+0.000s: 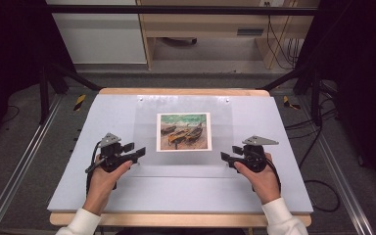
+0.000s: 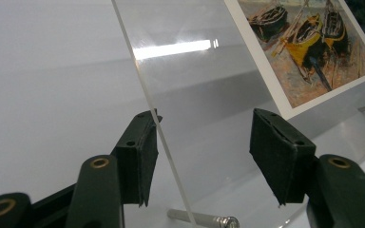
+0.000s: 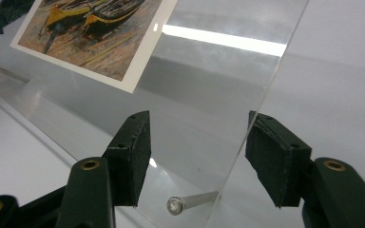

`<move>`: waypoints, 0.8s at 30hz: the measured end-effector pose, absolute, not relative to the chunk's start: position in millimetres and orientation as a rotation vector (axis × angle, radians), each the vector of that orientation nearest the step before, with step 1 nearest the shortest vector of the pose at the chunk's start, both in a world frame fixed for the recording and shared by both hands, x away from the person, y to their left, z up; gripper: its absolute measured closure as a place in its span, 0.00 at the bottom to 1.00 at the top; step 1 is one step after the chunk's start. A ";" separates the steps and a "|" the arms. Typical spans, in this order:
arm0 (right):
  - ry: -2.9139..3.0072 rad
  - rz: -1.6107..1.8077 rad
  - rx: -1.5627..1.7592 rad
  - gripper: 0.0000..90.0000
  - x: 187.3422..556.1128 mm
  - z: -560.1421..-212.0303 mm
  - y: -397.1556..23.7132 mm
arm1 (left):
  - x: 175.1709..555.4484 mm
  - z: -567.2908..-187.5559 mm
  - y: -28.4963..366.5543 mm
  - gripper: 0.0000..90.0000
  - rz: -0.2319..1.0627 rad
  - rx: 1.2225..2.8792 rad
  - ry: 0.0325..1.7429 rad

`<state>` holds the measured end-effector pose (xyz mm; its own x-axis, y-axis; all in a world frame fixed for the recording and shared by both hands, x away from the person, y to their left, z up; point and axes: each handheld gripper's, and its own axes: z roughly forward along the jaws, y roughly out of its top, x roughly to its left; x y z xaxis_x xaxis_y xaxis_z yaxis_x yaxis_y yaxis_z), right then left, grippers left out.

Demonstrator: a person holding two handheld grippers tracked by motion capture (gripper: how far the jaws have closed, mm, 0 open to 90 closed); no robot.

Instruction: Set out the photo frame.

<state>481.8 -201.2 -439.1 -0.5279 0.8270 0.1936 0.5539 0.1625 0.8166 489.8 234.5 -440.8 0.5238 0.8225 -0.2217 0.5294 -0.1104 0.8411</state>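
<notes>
Black jaws of the left gripper [image 2: 199,161] are standing apart astride the left edge of the clear sheet [image 2: 204,90], pads not yet pressing it. Likewise, the right gripper [image 3: 197,159] is straddling the sheet's right edge, jaws apart with the edge between them. A metal pin [image 3: 190,202] is sticking out at each near corner. The sheet is lying mid-table over a print [image 1: 183,131] of beached boats, on the grey board [image 1: 103,196]. Judging by this, both hands are placed at the sheet's near corners, but the grasp itself is still to come, and any lifting or shifting of the sheet is left to do
</notes>
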 end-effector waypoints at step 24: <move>2.122 1.280 1.304 0.56 464.4 -439.4 -202.5 | 474.5 -437.3 234.6 0.54 0.419 1.802 1.125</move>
